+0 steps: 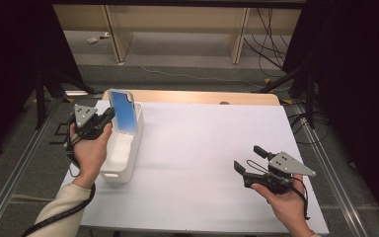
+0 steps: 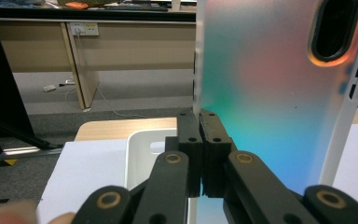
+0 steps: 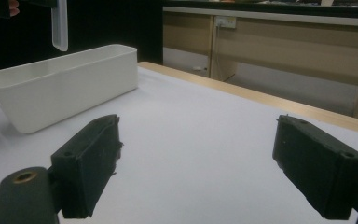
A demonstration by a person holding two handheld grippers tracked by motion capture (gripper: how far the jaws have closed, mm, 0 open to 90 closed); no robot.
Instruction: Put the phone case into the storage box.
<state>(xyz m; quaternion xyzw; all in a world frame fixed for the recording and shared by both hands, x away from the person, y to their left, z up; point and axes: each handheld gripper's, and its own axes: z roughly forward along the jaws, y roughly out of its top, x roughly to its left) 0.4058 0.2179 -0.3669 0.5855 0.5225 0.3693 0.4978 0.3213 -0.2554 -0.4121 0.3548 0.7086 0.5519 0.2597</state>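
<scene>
Overhead, left tongs [image 1: 109,114] pinch the phone case [image 1: 123,111] upright above the bin [image 1: 128,163]; right tongs [image 1: 249,159] rest agape, empty.

There is one phone case [image 1: 123,110], held up at the far left. One white bin [image 1: 123,150] sits on the left of one white table [image 1: 212,148]. Two grippers are counted: the left gripper [image 1: 109,114] and the right gripper [image 1: 249,159].

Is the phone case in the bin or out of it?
Out: the left gripper holds the phone case by its edge above the bin.
</scene>
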